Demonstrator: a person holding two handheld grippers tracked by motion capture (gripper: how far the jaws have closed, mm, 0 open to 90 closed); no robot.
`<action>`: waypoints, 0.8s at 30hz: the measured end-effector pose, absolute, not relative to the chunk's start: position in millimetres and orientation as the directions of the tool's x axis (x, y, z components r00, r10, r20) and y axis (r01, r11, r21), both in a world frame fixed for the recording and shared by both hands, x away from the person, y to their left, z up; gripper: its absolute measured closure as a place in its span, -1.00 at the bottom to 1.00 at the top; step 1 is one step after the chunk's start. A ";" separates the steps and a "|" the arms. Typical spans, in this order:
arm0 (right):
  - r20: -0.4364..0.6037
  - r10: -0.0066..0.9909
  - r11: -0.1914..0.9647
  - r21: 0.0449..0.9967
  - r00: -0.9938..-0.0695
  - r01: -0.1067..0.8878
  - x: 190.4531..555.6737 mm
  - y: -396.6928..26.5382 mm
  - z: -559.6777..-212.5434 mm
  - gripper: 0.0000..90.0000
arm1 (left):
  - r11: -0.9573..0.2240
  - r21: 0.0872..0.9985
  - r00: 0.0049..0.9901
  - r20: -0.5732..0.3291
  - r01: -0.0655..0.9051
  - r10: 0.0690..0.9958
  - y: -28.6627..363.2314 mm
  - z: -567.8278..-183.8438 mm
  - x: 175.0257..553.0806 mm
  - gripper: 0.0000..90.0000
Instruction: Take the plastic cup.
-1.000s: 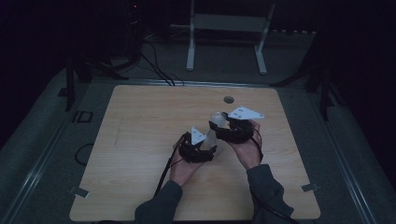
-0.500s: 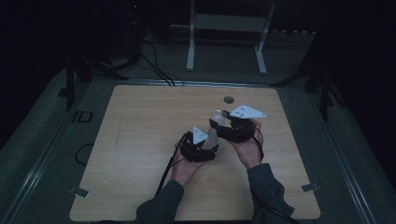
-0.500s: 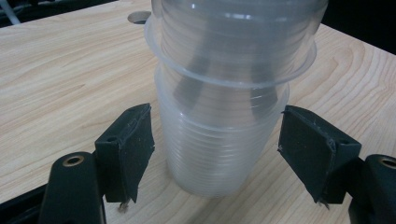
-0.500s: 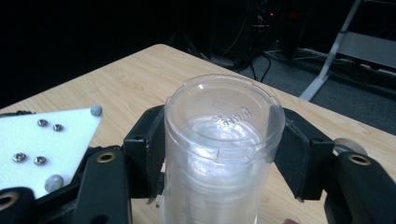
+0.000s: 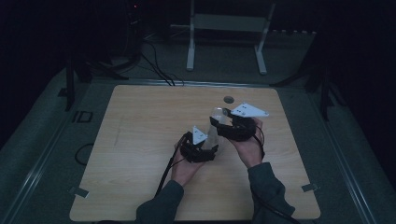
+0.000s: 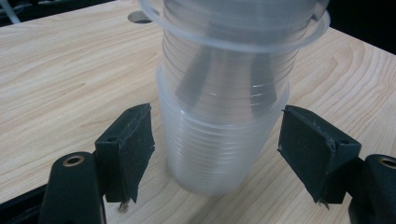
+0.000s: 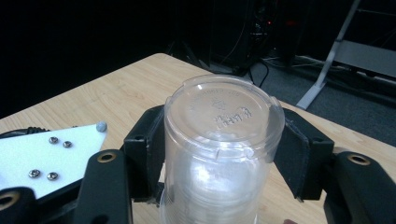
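Stack of clear plastic cups [image 5: 215, 127] held slantwise over the middle of the table [image 5: 140, 140], between the two hands. Right gripper [image 5: 218, 119] clamped on the upper end, black pads pressed to either side of the wall just under the flat embossed end that faces its camera [image 7: 223, 112]. Left gripper [image 5: 211, 143] set astride the lower, narrower end [image 6: 219, 154] at a middling width, with bare wood showing between each pad and the ribbed wall, so gripping nothing. Cannot tell whether that lower end touches the wood or hangs just above it. Probably very light, thin-walled and springy: easy to dent or crack under a hard squeeze, slick on the smooth bands, and likely to cling cup to cup when nested. Best taken on the ribbed band near a base, or just under a rolled rim, where the wall looks stiffest. Gentle closing advised for the left jaws, low on the outer cup, pulling straight along the stack's axis rather than twisting. Risk of the whole stack sliding out together if nipped too lightly
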State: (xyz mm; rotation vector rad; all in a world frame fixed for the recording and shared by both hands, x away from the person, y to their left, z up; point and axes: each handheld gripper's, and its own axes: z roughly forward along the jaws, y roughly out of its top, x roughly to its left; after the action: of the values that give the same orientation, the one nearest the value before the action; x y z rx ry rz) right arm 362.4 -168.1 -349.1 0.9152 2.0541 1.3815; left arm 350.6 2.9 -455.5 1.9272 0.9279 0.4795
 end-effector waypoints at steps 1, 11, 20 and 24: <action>-0.034 0.758 0.260 0.931 -0.651 0.254 362.4 -168.1 -349.1 -0.12 | -0.299 0.861 0.641 -0.040 0.411 0.767 2.9 -455.5 350.6 -0.42; -0.032 0.762 0.244 0.939 -0.647 0.241 359.9 -171.6 -340.8 -0.12 | -0.301 0.860 0.641 -0.039 0.412 0.766 4.0 -455.6 350.2 -0.41; -0.037 0.763 0.236 0.945 -0.645 0.225 357.9 -172.9 -334.7 -0.12 | -0.308 0.858 0.645 -0.035 0.411 0.764 3.8 -455.7 349.6 -0.41; -0.038 0.763 0.233 0.947 -0.645 0.219 356.9 -173.1 -331.6 -0.12 | -0.308 0.858 0.645 -0.036 0.412 0.763 3.5 -455.8 349.2 -0.41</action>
State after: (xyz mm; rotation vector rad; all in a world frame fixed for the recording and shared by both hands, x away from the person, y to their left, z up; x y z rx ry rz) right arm 356.9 -173.1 -331.6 0.8980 2.0067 1.4169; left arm 349.2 3.5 -455.8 1.9380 0.9233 0.4772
